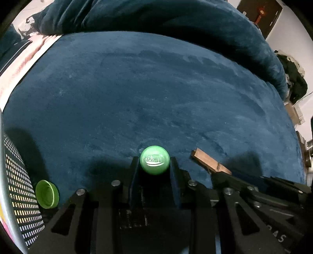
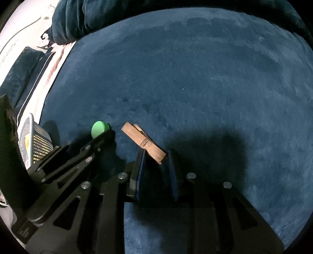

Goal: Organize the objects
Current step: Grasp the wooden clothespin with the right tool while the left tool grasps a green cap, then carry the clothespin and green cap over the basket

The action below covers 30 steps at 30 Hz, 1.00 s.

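Observation:
My left gripper (image 1: 155, 159) is shut on a green bottle cap (image 1: 154, 159) with a white logo, held just above the blue velvet cover (image 1: 146, 88). The cap also shows in the right wrist view (image 2: 99, 128). My right gripper (image 2: 156, 154) is shut on one end of a wooden clothespin (image 2: 143, 142), which sticks out to the upper left. The clothespin shows in the left wrist view (image 1: 210, 163). A second green cap (image 1: 47, 194) lies open side up at the lower left.
A white mesh basket (image 1: 17, 187) stands at the left edge, next to the second cap; it shows in the right wrist view (image 2: 34, 143). A rolled blue blanket (image 1: 156, 17) lies along the far side. Pink fabric (image 1: 23, 60) borders the left.

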Tool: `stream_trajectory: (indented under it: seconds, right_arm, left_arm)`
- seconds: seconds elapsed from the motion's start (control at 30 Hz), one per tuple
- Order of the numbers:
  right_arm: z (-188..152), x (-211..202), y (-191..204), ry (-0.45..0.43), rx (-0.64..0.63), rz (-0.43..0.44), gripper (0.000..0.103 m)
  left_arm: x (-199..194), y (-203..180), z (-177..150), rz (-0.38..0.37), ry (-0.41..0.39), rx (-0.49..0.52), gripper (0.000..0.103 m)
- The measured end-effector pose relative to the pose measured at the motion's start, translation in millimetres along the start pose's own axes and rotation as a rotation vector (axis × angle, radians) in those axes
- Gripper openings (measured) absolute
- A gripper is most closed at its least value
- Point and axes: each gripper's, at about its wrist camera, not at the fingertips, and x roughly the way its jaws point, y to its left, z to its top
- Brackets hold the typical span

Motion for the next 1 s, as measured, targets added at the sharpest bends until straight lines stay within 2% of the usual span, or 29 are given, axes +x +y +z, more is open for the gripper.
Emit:
stream_trajectory:
  seconds: [0.2,0.27,0.6,0.83,0.9,0.93,0.97,1.0]
  right_arm:
    - [-2.9,1.9,5.7,-0.006,-0.063,-0.032,0.021]
    - [-3.2,-1.9,2.9,-0.009,-0.049,-0.01,0.018]
    - [-11.0,-38.3,-6.0,-0.041,0.036,0.054,0.016]
    - [-16.5,-54.3,2.5,-0.049,0.056,0.05,0.016]
    - [-19.2,-60.5,5.1,-0.077,0.053,0.051,0.02]
    - [-20.3,-61.6,6.7,-0.084,0.054,0.042,0.026]
    - [-20.0,-60.5,8.0,-0.082,0.052,0.038,0.04]
    - [-19.8,-58.3,10.1,-0.083,0.043,0.036,0.044]
  left_arm:
    - [-1.0,-1.3,0.6,0.011,0.007,0.014,0.03]
    - [-3.4,-2.1,-0.5,0.012,0.006,0.014,0.03]
    - [-39.7,-11.9,1.6,-0.014,-0.031,0.036,0.03]
    - [-73.0,-5.4,0.3,-0.039,-0.051,0.036,0.03]
    - [-79.0,-2.4,-0.1,-0.039,-0.057,0.032,0.03]
    - [-82.3,-0.1,-0.7,-0.037,-0.06,0.032,0.03]
    - [-84.4,1.8,-1.4,-0.034,-0.063,0.031,0.03]
    - [-86.5,4.2,-1.7,-0.032,-0.067,0.029,0.03]
